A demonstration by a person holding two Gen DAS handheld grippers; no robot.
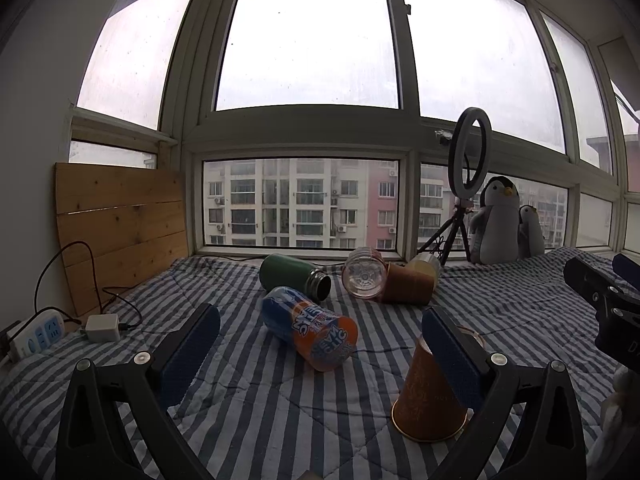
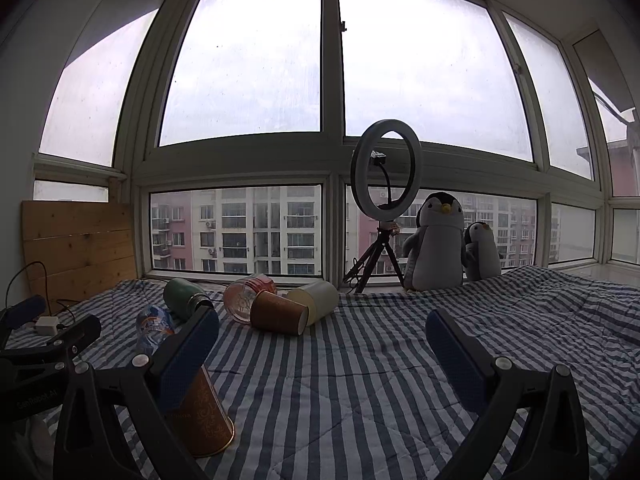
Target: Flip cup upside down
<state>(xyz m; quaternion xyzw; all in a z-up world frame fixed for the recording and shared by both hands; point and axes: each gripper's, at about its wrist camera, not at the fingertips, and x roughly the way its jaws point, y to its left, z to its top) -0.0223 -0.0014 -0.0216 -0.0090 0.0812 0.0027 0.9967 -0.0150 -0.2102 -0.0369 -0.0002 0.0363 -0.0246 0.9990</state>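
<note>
Grey daylight pours through the big window (image 2: 256, 60), its upper panes frosted and streaked, pale frame bars (image 2: 332, 52) splitting the glass. Through the clear lower panes, apartment blocks (image 1: 296, 204) in white and pink fill the far view. Over on the left, a plain white wall (image 1: 36, 80), with a wooden board (image 1: 120, 224) leaning in the corner. Spread across the whole near ground, a blue-and-white striped quilt (image 2: 360, 380), quilted in diamonds and a little rumpled at the far right. The light stays flat and overcast, and the window frame reads dark against the bright sky.
</note>
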